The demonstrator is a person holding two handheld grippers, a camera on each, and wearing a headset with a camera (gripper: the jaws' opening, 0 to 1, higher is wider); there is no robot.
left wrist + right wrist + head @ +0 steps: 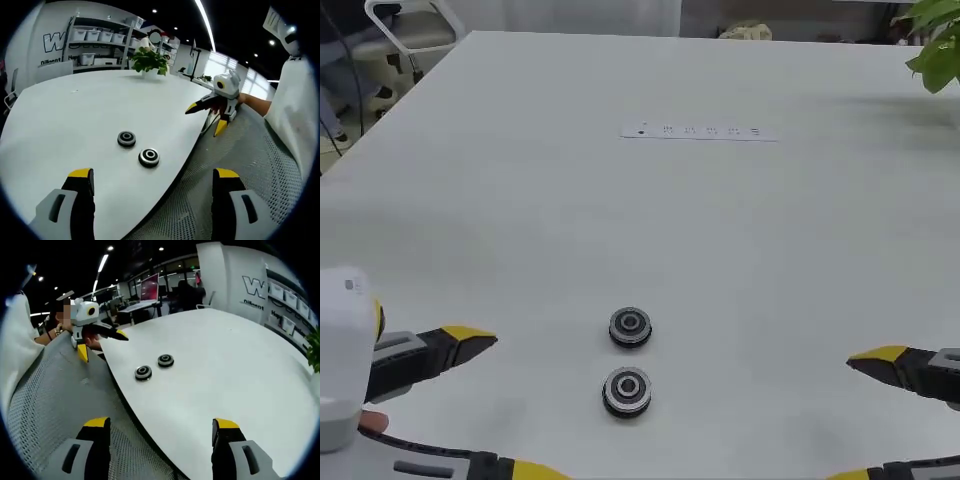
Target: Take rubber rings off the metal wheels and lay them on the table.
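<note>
We see the white table [720, 230] brightly and evenly lit, with only faint, soft shadows on it. A ceiling strip light [204, 22] glares overhead. Both gripper views bend strongly and darken toward their edges.

Metal wheels [630, 327] [627, 391]: two; grippers [152, 173] [161, 421]: two; table [720, 230]: one (plant [940, 45]: one).

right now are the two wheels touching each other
No, the far wheel and the near wheel lie apart, with a clear gap between them in the head view.
</note>
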